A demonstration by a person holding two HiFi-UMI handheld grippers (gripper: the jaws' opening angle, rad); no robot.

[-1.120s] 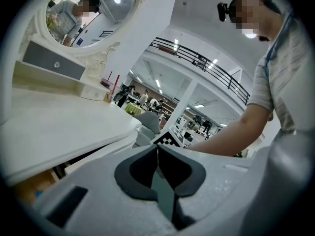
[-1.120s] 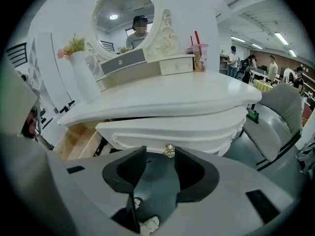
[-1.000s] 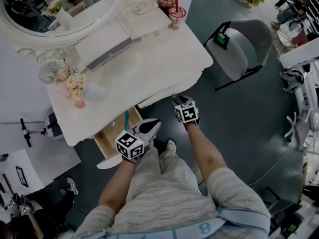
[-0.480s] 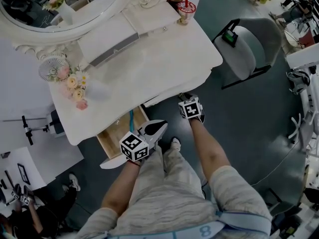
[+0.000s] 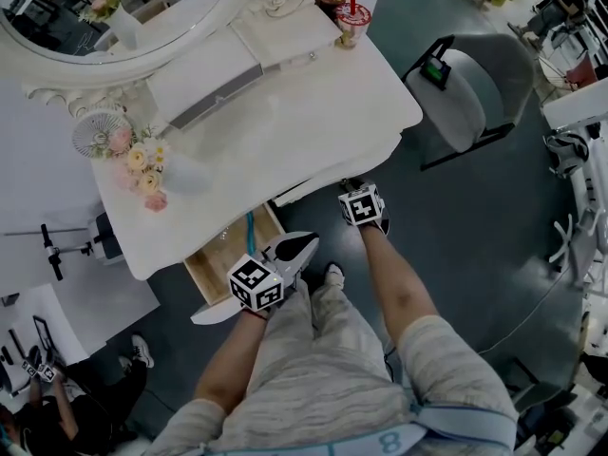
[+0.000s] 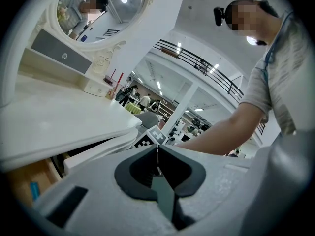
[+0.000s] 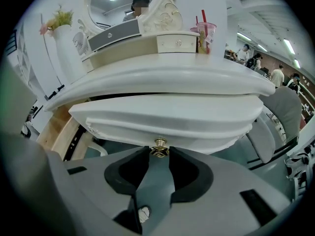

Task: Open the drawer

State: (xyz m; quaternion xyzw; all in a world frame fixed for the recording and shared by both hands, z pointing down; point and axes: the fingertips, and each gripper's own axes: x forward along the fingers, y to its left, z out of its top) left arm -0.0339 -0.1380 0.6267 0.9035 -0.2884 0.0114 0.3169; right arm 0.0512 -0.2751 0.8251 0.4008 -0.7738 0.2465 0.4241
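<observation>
The white curved drawer front [image 7: 167,117] sits under the dressing table's top [image 5: 285,131], slightly out. Its small brass knob [image 7: 159,147] lies between the tips of my right gripper [image 7: 159,152]. These jaws have just been closing, and their tips now meet the knob's sides. In the head view my right gripper [image 5: 351,188] points down at the drawer front [image 5: 309,187]. My left gripper [image 5: 306,245] hangs over my lap beside the table. Its jaws are shut with nothing between them, as the left gripper view [image 6: 157,150] shows.
A second drawer [image 5: 220,259] on the left stands pulled out, with a wooden inside and a blue item in it. On the tabletop are two red-lidded cups [image 5: 350,15], a vase of flowers [image 5: 142,174] and an oval mirror [image 5: 114,17]. A grey chair [image 5: 465,93] stands right of the table.
My right gripper has sunk a little toward the drawer front and then held still. My left gripper has stayed where it was.
</observation>
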